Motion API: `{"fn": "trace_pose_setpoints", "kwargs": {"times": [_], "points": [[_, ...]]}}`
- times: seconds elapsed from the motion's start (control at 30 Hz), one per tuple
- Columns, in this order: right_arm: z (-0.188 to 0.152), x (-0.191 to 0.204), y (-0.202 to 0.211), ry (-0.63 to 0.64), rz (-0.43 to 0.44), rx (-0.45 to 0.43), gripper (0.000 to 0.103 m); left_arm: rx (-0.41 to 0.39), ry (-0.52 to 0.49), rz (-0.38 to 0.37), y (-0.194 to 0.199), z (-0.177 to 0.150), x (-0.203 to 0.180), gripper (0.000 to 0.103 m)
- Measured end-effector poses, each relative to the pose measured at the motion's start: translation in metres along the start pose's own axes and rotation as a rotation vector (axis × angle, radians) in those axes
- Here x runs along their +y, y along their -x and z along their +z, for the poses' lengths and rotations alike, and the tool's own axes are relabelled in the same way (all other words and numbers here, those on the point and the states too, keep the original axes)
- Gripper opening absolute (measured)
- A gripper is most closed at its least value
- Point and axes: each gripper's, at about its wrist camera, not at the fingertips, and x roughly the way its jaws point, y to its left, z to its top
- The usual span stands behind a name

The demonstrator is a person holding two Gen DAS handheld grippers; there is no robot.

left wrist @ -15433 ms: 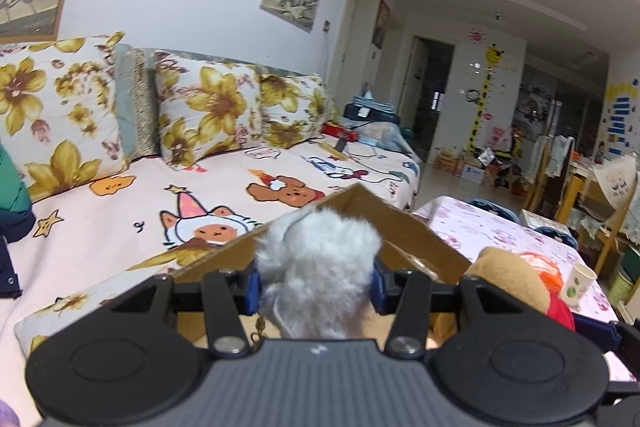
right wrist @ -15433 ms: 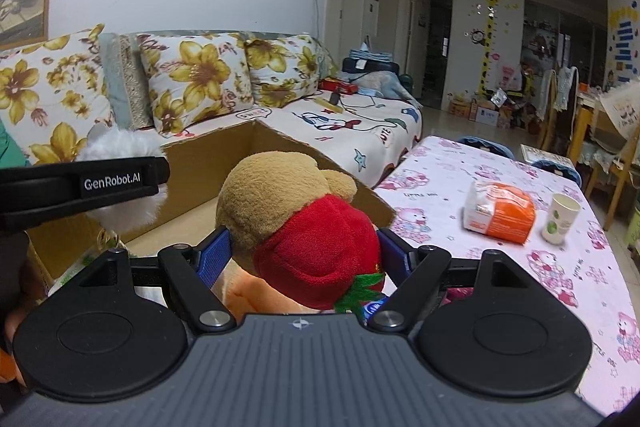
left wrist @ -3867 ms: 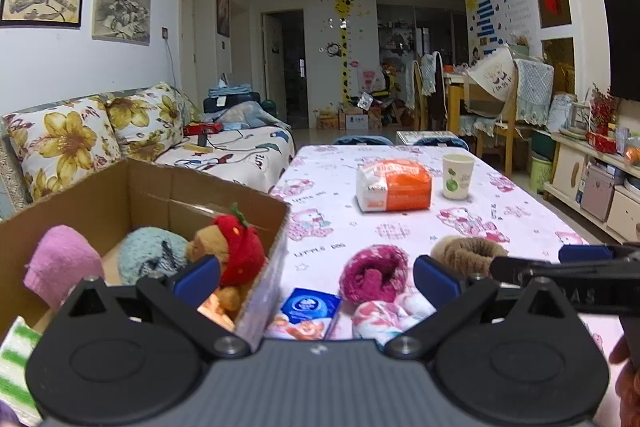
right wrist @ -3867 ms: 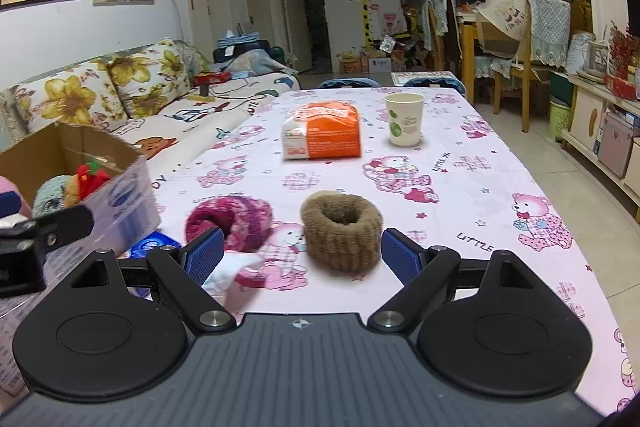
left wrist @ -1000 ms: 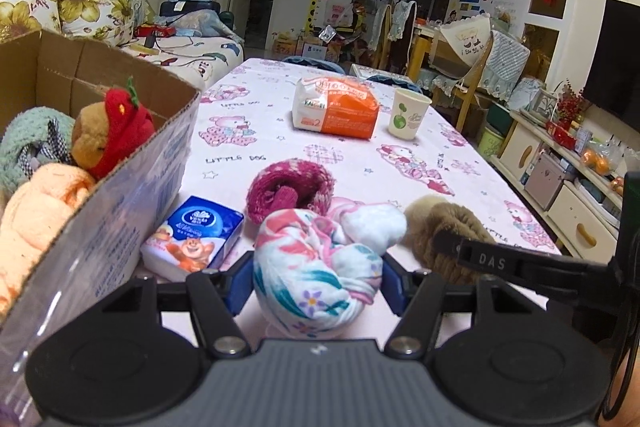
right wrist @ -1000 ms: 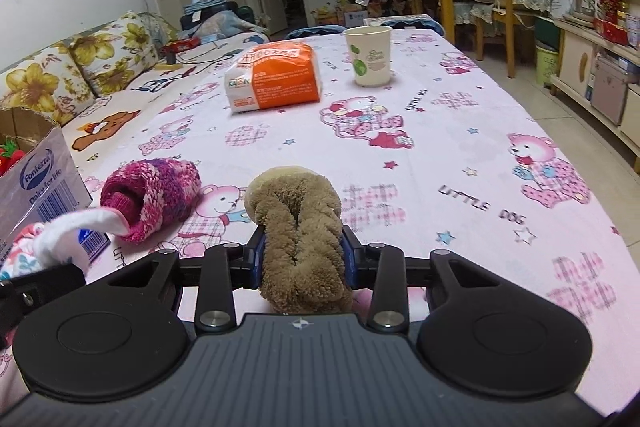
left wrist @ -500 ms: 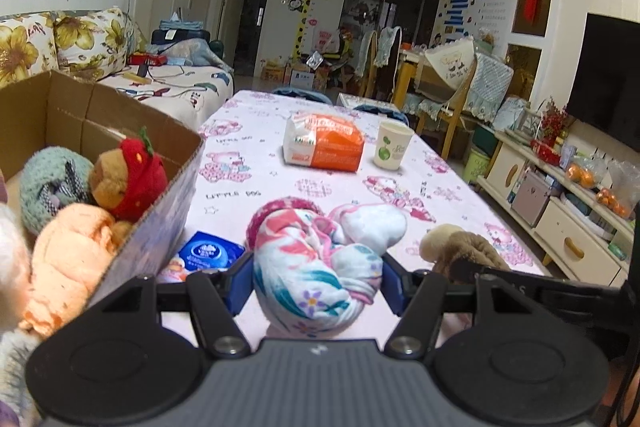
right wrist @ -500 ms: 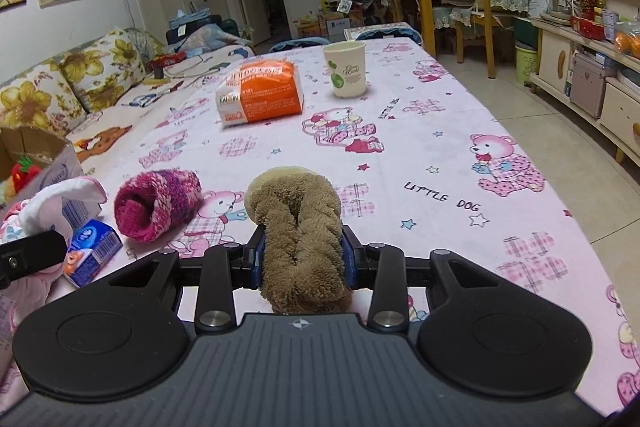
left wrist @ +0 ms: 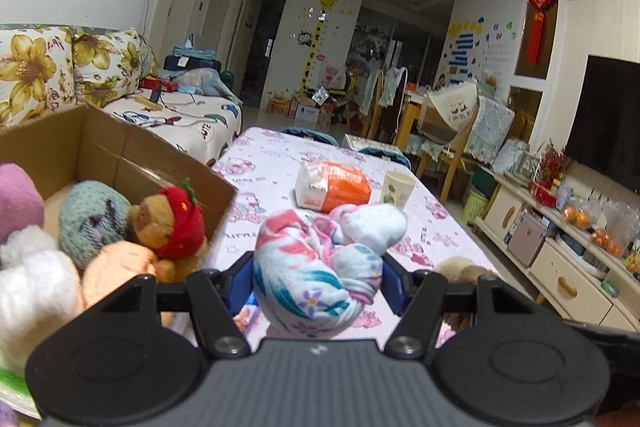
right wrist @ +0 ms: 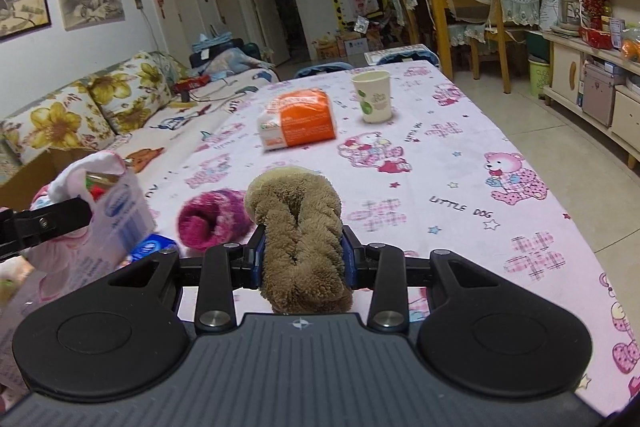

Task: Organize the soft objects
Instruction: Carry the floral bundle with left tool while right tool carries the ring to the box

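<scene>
My left gripper [left wrist: 318, 277] is shut on a floral cloth bundle [left wrist: 320, 267], held above the table beside the cardboard box [left wrist: 132, 155]. The box holds several soft toys, among them a bear with a strawberry hat [left wrist: 170, 223] and a teal knitted ball [left wrist: 90, 219]. My right gripper [right wrist: 302, 253] is shut on a brown fuzzy scrunchie [right wrist: 300, 227], lifted over the table. A pink knitted roll [right wrist: 212, 221] lies on the tablecloth left of it. The left gripper's finger [right wrist: 44, 223] and the bundle's white tip [right wrist: 88, 167] show at the right wrist view's left edge.
An orange packet [right wrist: 298, 123] and a paper cup [right wrist: 374, 101] stand farther along the pink tablecloth [right wrist: 460, 167]. A blue tissue pack [right wrist: 150, 247] lies by the box. A sofa [left wrist: 168, 111] runs left of the table; chairs and a cabinet [left wrist: 560, 267] stand to the right.
Both grippers have risen with their loads. The left gripper has moved left toward the box, so more of the box's inside shows. The right gripper has followed leftward.
</scene>
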Motion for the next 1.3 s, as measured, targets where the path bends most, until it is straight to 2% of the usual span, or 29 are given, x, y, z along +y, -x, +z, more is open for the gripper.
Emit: {"fn": "trace_pose_setpoints", "kwargs": {"times": [0.5,1.03,1.3], "points": [[0.011,0.032,0.007,0.034,0.168,-0.033,0.044,-0.096,0.087,0.043,0.031,0.015,0.034,0.063],[0.023,0.080,-0.021,0.112,0.323,-0.020,0.045,-0.156,0.236,0.163,0.046,0.026,0.076,0.063],[0.024,0.104,-0.041,0.170,0.380,-0.003,0.045,-0.161,0.317,0.258,0.050,0.028,0.104,0.063]]}}
